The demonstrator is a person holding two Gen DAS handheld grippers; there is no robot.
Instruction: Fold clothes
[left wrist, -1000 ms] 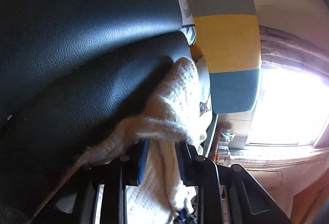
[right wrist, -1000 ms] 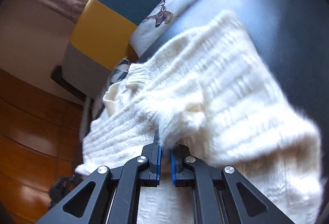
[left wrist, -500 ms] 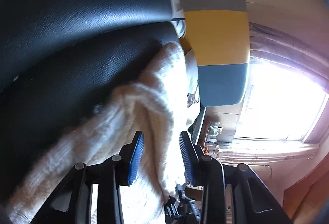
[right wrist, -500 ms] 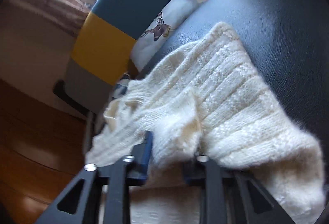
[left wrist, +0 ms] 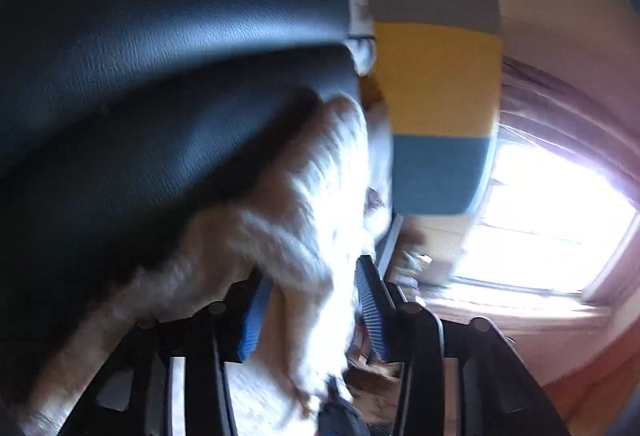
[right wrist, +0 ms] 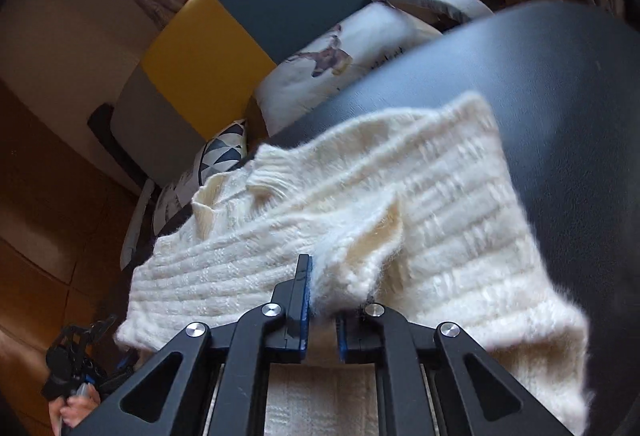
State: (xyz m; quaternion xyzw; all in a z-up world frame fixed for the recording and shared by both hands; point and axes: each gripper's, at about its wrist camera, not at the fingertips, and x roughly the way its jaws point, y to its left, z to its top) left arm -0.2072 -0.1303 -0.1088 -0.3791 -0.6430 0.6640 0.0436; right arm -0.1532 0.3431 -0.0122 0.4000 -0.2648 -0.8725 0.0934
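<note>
Now | right tongs (right wrist: 320, 300): clamped on a sweater (right wrist: 420, 204) fold | left tongs (left wrist: 312, 312): jaws just closing, partly apart, knit between, grip unclear | sweater: draped on black seat (right wrist: 560, 84), near striped chair (right wrist: 240, 24)

Both my cameras sit just behind my jaws, looking forward and down along them, very close to the cream sweater (left wrist: 304, 220) on the black leather seat (right wrist: 560, 84). Both views share that sweater and seat, plus the striped chair (left wrist: 436, 88) at upper right in the left view, upper left in the right.
</note>
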